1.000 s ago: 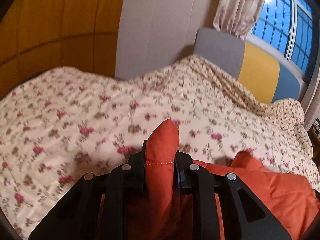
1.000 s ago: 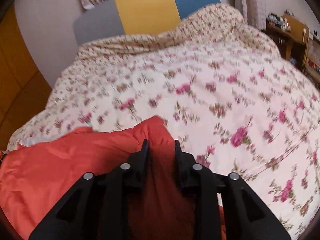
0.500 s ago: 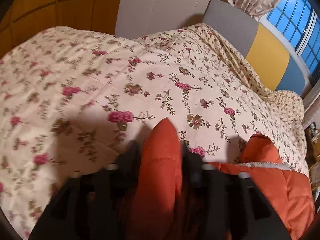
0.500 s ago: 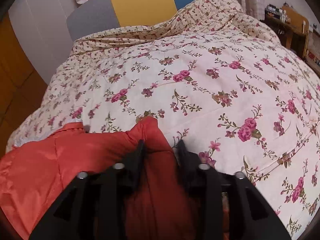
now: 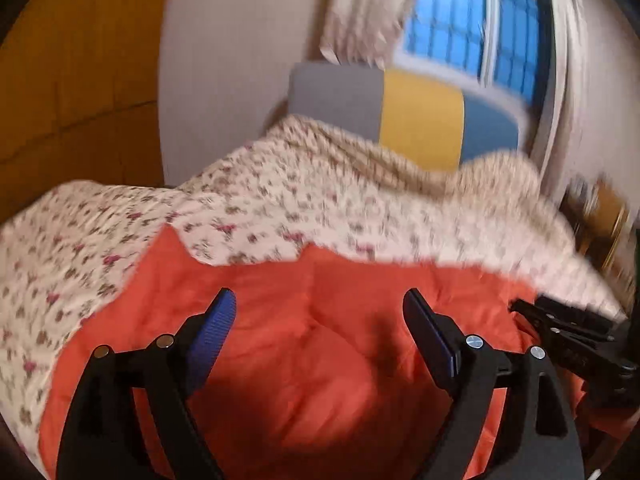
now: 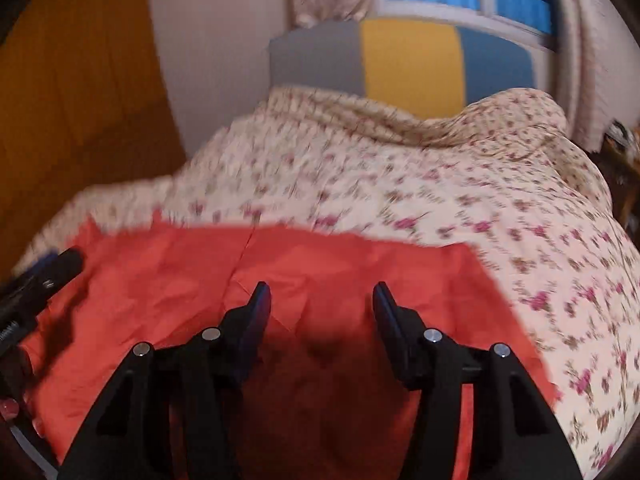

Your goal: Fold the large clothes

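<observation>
At the left of the left wrist view lies the floral quilted bedspread (image 5: 100,240), and below it, filling the lower half of the frame, the puffy orange-red padded garment (image 5: 320,320) is spread flat on the bed. The left tool (image 5: 320,316) pinched a raised ridge of this cloth a second ago; now its jaws are spreading wide and opening further, with nothing between the blue pads, the fabric lying loose beneath them. At the right edge of that frame the right tool (image 5: 560,320) shows as a dark shape. In its own view the right tool (image 6: 320,304) hovers over the garment's middle, having also let go; its jaws are parted but narrowing, gripping nothing. The fold has apparently been laid down and released, so a fresh grasp probably comes next.
</observation>
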Demonstrator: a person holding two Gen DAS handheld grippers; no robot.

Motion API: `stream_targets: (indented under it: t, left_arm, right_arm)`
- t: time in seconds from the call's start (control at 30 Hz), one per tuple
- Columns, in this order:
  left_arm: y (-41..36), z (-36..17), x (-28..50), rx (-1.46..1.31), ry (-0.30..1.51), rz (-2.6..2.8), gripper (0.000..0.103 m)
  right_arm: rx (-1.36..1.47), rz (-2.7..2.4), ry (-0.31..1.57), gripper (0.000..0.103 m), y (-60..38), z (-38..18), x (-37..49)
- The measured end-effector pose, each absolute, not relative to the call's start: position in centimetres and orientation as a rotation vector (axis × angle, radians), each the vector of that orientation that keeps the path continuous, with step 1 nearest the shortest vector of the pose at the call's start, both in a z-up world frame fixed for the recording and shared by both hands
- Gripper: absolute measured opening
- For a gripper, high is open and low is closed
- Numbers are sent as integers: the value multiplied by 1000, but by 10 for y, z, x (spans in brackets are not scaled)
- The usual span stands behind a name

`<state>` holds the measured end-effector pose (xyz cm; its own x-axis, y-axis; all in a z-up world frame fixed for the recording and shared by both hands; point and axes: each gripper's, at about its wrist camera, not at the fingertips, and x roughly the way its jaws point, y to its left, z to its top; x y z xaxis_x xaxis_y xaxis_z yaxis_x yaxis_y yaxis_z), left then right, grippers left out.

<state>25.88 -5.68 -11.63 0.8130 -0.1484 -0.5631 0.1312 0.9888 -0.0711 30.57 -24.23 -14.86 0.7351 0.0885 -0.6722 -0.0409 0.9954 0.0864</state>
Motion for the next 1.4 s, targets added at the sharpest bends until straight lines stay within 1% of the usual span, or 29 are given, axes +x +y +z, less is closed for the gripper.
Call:
stream_targets:
  t: [0.07,0.2,0.43,0.6,0.67,0.8,1.0,1.13,1.23,1.3,1.4]
  left_arm:
    - [-63,-134,279,-17,682,-139,85]
    - [-59,-151,298,-58,705,-157,86]
    - [-59,-168,316,-84,745,-166,91]
    - [-61,-171,316,-75,761,-162,92]
    - [-60,-169,315,-70,771,-160,95]
    - [-57,-155,298,-36,783,-153,97]
    - [-32,-133,258,0,703,-73,99]
    - [-6,-125,253,22,661,60,99]
    - [12,-133,272,10,725,131,99]
    - [21,-147,286,-11,781,148,99]
    - [19,-161,288,15,770,146,100]
  right_arm:
    - [93,66,754,52,-244,-159,314]
    - [142,65,782,53,-250,-176,329]
    - [93,24,774,53,-243,-188,339]
    - [87,22,782,54,-244,-189,342]
    - [84,20,789,55,-243,-188,342]
    - [79,27,789,61,-246,-178,329]
    - [41,-25,718,62,-259,-148,283]
    - [-33,-100,704,64,-276,-146,270]
    - [3,-128,763,66,-294,-159,277]
    - [49,-124,786,68,-304,-171,282]
    - [28,-124,791,71,-302,-181,286]
